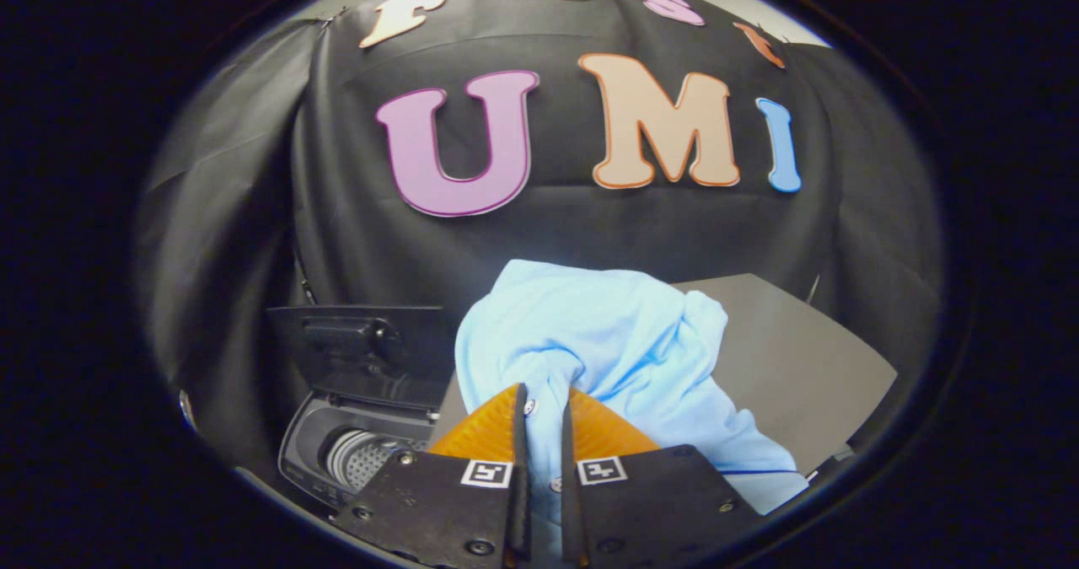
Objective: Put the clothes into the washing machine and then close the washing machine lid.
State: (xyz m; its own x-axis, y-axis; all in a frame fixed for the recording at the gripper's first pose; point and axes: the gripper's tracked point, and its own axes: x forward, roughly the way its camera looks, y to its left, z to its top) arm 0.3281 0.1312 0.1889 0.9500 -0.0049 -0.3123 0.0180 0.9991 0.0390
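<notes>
The gripper (539, 434) pinches a fold of the soft, light blue garment (607, 341), likely to drape and snag, with the open washing machine (354, 451) at nine o'clock.

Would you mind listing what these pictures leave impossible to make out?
- Washing machine, gripper view: the gripper body covers the drum's near side, so what is inside stays unknown.
- Light blue garment, pinched between the shut jaws: its lower part is hidden behind the gripper.
- Grey table: the garment drapes over part of it.
</notes>
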